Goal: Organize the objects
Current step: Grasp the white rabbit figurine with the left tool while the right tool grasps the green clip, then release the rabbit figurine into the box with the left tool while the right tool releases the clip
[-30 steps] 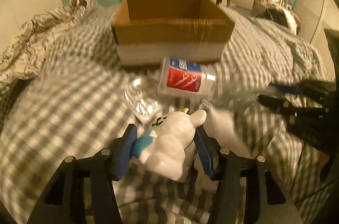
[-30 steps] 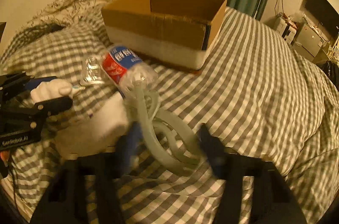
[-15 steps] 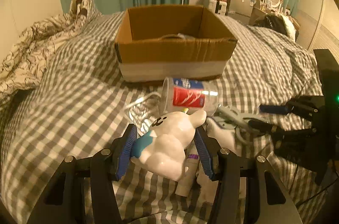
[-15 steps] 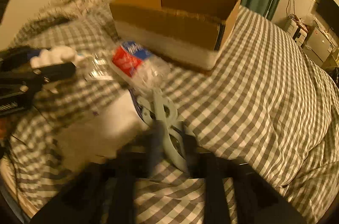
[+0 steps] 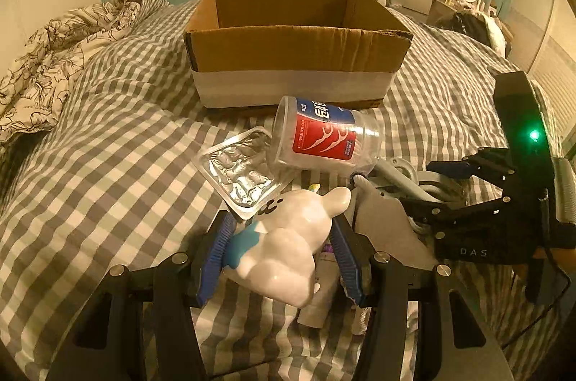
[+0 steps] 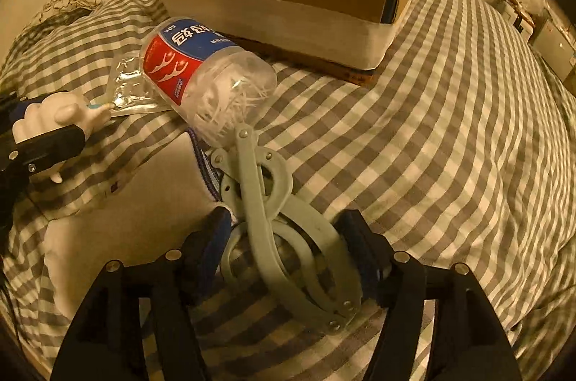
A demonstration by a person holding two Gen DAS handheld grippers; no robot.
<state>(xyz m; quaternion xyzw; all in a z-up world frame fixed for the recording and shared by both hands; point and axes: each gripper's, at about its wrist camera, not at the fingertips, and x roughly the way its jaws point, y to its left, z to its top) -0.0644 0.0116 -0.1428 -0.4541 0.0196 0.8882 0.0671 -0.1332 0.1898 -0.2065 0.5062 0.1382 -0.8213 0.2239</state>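
Two wrist fisheyes looking low across the checked bedspread [image 5: 118,143] toward the cardboard box [image 5: 295,57].

The left wrist view is facing the box nearly head-on from close range, catching the right gripper [image 5: 478,186] at its right edge. The right wrist view is looking from further right, diagonally at the box's corner [image 6: 381,31]. Both are sharing the floss-pick jar [image 6: 201,75], the box and the bedspread.

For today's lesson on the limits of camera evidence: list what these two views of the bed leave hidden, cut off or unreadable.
- Left wrist view: the floor of the cardboard box is hidden by its front wall.
- Left wrist view: the tube lies mostly hidden under the white figurine held in the left gripper.
- Right wrist view: the box interior is hidden by its near wall.
- Right wrist view: whether the right gripper touches the grey hangers cannot be told.
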